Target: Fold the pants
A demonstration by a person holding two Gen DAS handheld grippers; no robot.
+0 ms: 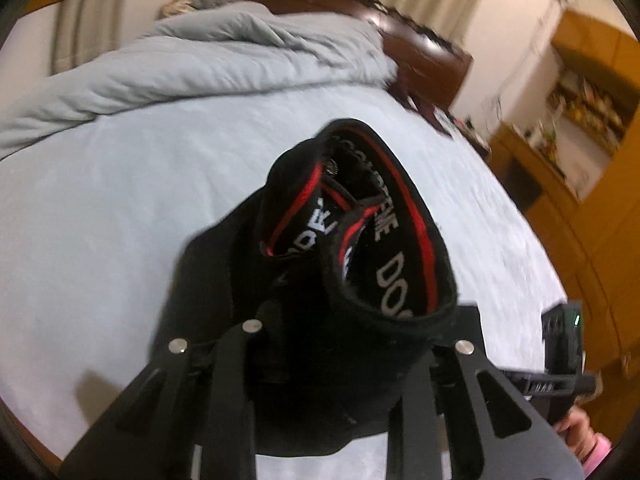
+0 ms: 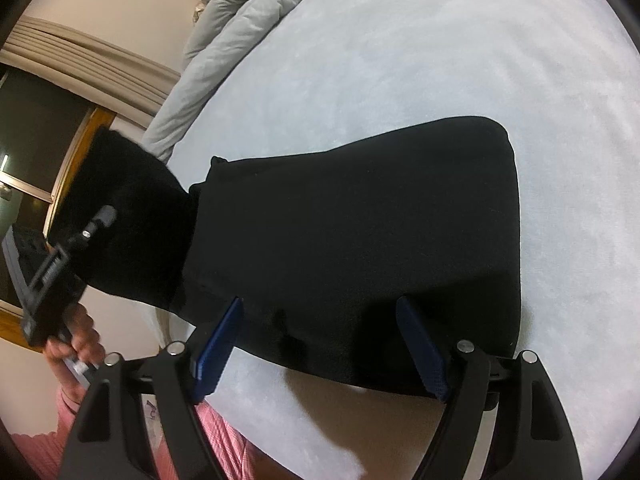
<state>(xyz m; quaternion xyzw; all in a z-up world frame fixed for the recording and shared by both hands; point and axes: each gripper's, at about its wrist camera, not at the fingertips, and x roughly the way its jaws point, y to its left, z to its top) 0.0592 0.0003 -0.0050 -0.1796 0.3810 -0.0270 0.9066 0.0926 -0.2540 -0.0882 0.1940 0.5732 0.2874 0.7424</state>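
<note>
The black pants (image 2: 352,240) lie folded on the pale blue bed sheet (image 2: 440,60). My left gripper (image 1: 320,344) is shut on the pants' waistband (image 1: 360,220), which has red trim and white lettering inside, and holds it lifted above the bed; its fingertips are hidden by the cloth. It also shows in the right wrist view (image 2: 64,264), at the left with the raised cloth. My right gripper (image 2: 320,312) is open, its blue pads (image 2: 218,346) on either side of the near edge of the folded pants.
A rumpled grey duvet (image 1: 180,60) lies at the far side of the bed by a dark wooden headboard (image 1: 420,52). Wooden shelves and a cabinet (image 1: 580,120) stand to the right. A window with curtains (image 2: 48,120) is at the left.
</note>
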